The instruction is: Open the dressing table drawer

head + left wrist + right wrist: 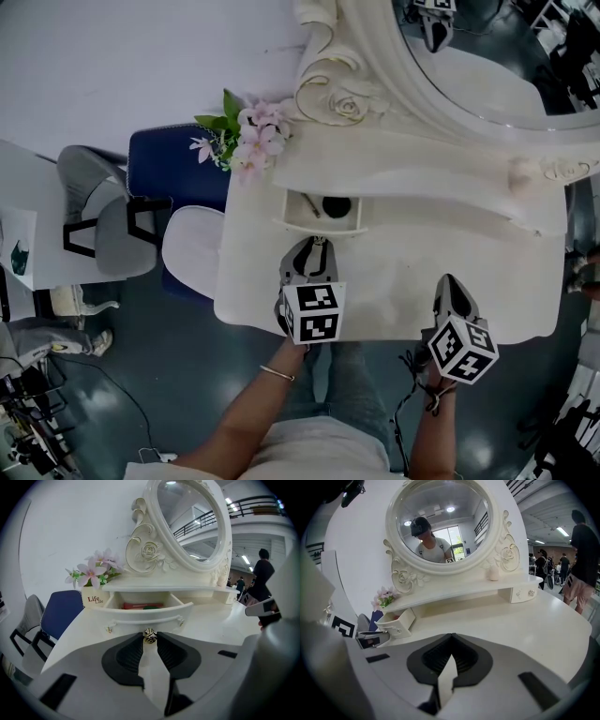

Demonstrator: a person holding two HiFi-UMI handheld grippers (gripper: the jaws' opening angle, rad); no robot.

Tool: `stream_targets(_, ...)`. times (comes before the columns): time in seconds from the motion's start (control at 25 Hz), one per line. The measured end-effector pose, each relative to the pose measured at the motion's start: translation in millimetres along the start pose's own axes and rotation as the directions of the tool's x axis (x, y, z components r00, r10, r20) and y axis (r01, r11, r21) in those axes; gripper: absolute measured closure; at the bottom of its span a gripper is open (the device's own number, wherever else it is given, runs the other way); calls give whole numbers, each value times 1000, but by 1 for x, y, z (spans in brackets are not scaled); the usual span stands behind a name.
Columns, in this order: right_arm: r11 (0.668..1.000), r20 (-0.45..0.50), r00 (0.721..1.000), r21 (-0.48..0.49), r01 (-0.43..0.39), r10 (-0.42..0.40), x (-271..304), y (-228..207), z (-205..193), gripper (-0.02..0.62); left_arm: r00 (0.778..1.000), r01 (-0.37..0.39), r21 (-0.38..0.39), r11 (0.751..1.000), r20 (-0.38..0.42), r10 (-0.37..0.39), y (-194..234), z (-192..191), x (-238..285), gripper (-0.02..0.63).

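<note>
Two grippers hover low over the white dressing table (427, 267). The left gripper (319, 242) is clamped by its jaw tips on the small gold knob (149, 636) at the middle of the drawer (143, 616). The drawer stands pulled out from under the shelf, left of the table's centre, with a red item (136, 605) and a dark round object (337, 206) inside. The right gripper (451, 637) has its jaws together on nothing, over bare tabletop well to the right of the drawer. Pink flowers (251, 141) sit at the table's left back corner beside the oval mirror (440, 517), and a blue chair (173, 164) stands just beyond.
</note>
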State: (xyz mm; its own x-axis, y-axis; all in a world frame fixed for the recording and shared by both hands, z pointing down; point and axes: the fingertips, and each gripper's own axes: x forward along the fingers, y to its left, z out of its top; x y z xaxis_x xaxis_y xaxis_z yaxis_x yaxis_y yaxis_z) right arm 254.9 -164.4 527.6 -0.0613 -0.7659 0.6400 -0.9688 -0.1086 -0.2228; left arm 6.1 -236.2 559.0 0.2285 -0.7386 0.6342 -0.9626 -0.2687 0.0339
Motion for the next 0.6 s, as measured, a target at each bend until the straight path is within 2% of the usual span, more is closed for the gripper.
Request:
stream_targets(0.32, 1000, 1, 1000, -12, -5, 5, 4, 7, 9, 589, 1000, 13, -11, 1000, 4, -13, 0, 1, -2, 500)
stream_targets(0.6, 999, -6, 1000, -29, -30, 29, 11, 22, 13, 589, 998, 65, -32, 997, 1, -65, -4, 2, -9, 491)
